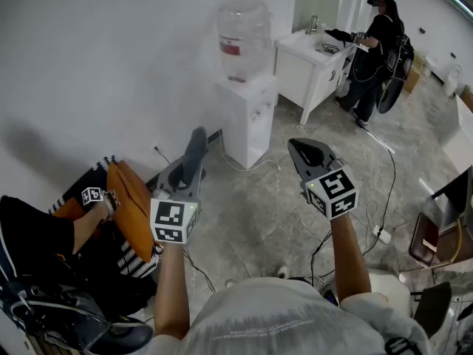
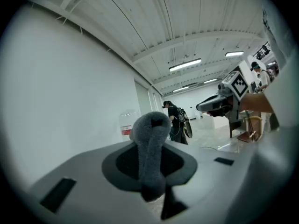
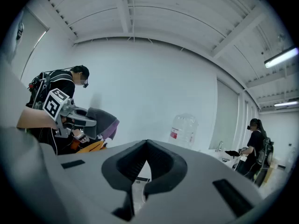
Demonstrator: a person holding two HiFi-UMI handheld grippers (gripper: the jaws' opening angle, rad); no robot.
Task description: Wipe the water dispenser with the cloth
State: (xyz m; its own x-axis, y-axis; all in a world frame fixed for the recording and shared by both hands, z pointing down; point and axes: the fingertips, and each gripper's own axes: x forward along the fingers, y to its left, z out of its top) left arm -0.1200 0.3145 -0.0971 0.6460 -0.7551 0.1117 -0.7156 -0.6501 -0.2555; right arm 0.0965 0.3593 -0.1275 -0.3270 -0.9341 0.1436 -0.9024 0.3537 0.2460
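Two tools: left tool (image 1: 189,171) clamps the grey cloth (image 1: 197,145); right tool (image 1: 304,152) (jaws together, empty) faces the water dispenser (image 1: 247,117).

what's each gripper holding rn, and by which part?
Left gripper pinches the grey cloth along a bunched fold, its end poking past the tips. Right gripper is shut, empty.

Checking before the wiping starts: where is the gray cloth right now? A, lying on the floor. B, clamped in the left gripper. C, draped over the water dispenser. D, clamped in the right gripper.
B: the left gripper view shows the gray cloth pinched between the jaws of the left gripper, while the right gripper is shut on nothing and the water dispenser has no cloth on it.
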